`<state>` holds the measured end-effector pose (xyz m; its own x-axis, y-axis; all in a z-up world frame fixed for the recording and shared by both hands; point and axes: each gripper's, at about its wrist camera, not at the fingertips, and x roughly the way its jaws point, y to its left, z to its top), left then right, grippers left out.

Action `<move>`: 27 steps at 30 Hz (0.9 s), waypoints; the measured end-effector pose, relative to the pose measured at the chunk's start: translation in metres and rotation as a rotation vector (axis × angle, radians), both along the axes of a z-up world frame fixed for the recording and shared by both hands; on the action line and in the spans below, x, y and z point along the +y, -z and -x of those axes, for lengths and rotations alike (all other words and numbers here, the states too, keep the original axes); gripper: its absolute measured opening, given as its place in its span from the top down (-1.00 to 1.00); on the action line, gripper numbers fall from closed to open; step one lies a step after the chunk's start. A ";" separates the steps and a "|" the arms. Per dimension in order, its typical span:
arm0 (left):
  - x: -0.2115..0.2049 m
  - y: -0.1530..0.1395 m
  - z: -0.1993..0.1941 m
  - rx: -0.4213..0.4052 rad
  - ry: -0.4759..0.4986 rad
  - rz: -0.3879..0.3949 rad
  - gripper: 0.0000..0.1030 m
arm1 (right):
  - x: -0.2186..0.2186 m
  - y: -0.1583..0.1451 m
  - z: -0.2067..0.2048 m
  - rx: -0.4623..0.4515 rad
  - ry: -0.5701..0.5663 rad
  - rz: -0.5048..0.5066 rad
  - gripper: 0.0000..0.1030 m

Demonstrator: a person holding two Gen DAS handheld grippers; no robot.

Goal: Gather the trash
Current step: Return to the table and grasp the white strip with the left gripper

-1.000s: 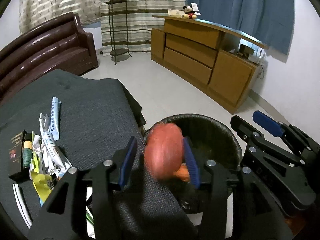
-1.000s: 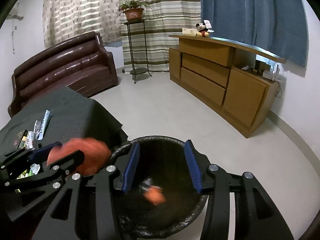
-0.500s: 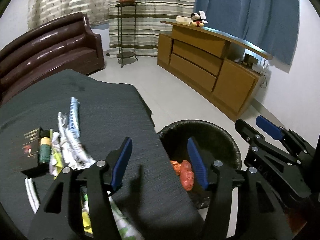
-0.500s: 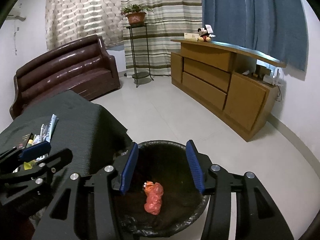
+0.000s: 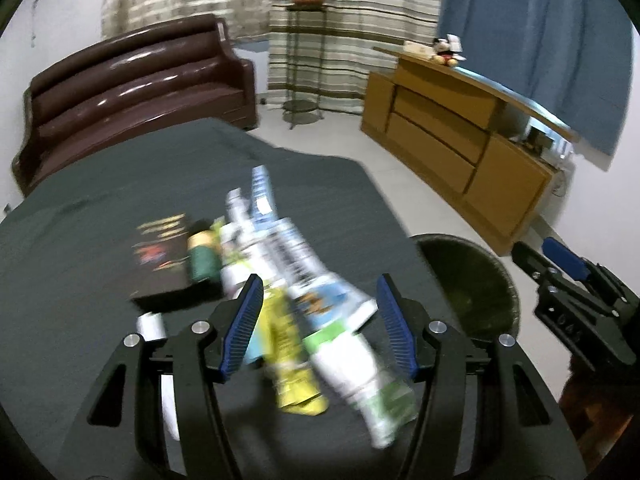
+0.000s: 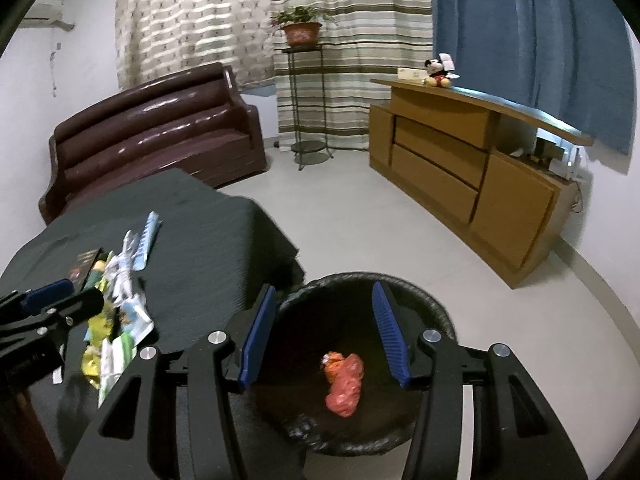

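Left wrist view, near to far: your left gripper (image 5: pixel 320 326) hangs with jaws apart and empty over the wrapper pile (image 5: pixel 304 304) on the dark-clothed table (image 5: pixel 100 216), black box (image 5: pixel 160 256) beside it; these packets look light, thin and slippery, so take one by a flat end. Right wrist view: your right gripper (image 6: pixel 324 330), also apart and empty, is above the black bin (image 6: pixel 436 312) holding an orange bag (image 6: pixel 344 378). Motion blur hides print and packet count.

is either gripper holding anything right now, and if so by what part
Nothing is held. The left gripper is open above the wrappers on the table; the right gripper is open over the bin.
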<state>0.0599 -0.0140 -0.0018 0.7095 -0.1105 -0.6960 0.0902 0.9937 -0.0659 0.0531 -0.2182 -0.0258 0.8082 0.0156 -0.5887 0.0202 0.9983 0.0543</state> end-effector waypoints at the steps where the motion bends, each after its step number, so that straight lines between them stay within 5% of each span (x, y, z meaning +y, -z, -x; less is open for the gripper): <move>1: 0.007 0.001 0.002 0.004 -0.013 -0.002 -0.11 | 0.004 0.001 0.001 0.005 -0.009 -0.001 0.03; 14: 0.076 0.024 0.029 0.080 -0.146 -0.001 -0.11 | 0.060 0.011 0.021 0.055 -0.112 0.017 0.03; 27: 0.101 0.045 0.030 0.130 -0.189 0.051 -0.03 | 0.089 0.019 0.029 0.090 -0.151 0.003 0.03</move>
